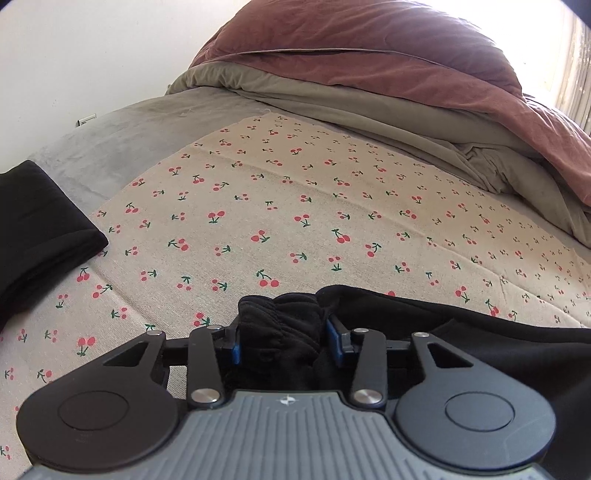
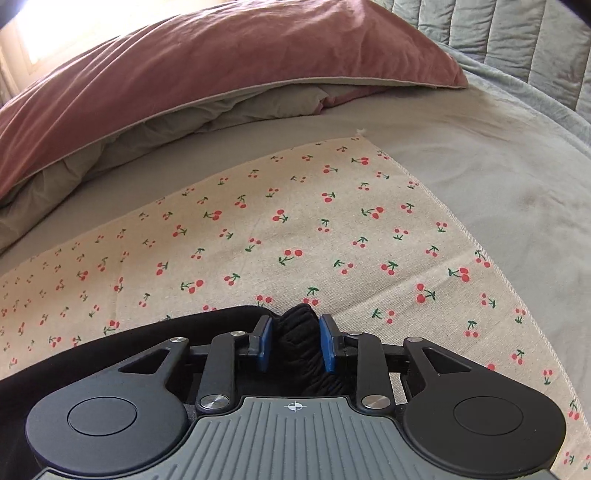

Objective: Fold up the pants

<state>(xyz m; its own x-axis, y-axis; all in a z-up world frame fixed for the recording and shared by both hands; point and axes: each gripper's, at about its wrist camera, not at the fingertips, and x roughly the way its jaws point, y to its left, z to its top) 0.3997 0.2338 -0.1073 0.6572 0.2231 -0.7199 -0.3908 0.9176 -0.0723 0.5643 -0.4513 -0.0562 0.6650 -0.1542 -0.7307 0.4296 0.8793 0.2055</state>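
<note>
My left gripper point(image 1: 284, 332) is shut on a bunched part of the black pants point(image 1: 480, 332), whose fabric runs off to the right over the cherry-print cloth point(image 1: 295, 192). My right gripper point(image 2: 295, 339) is shut on another gathered, ribbed part of the black pants point(image 2: 299, 343), with black fabric stretching away to the left point(image 2: 110, 339). Both grippers hold the fabric just above the cherry-print cloth point(image 2: 332, 229). The rest of the pants lies below the grippers, out of sight.
A folded black garment point(image 1: 33, 229) lies at the left on the grey bed sheet point(image 1: 110, 136). A rumpled pink and olive duvet point(image 1: 388, 62) is heaped at the back, also in the right wrist view point(image 2: 184, 74). A quilted grey headboard point(image 2: 517, 33) stands at the far right.
</note>
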